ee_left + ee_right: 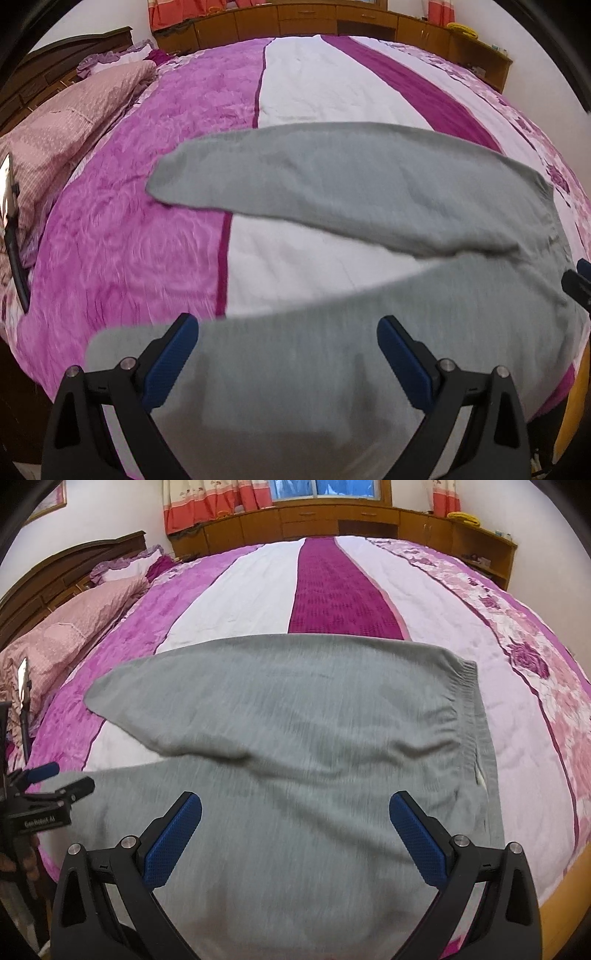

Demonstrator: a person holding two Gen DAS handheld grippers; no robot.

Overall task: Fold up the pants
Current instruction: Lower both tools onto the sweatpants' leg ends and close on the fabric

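Grey pants (332, 192) lie spread flat on the bed, both legs running left and the ribbed waistband (469, 701) at the right. In the left wrist view my left gripper (288, 328) hovers open over the near leg, close to its hem. In the right wrist view my right gripper (295, 808) hangs open above the seat of the pants (295, 720), near the waistband. Neither holds cloth. The left gripper (55, 779) also shows at the left edge of the right wrist view, and the right gripper's tip (580, 280) peeks in at the right edge of the left one.
The bed carries a purple, white and magenta striped quilt (332, 587). Pink pillows (74, 110) and a dark wooden headboard (74, 565) lie at the left. Wooden cabinets (332, 520) and red-trimmed curtains (221, 502) stand behind the bed. A hand (22, 864) grips the left tool.
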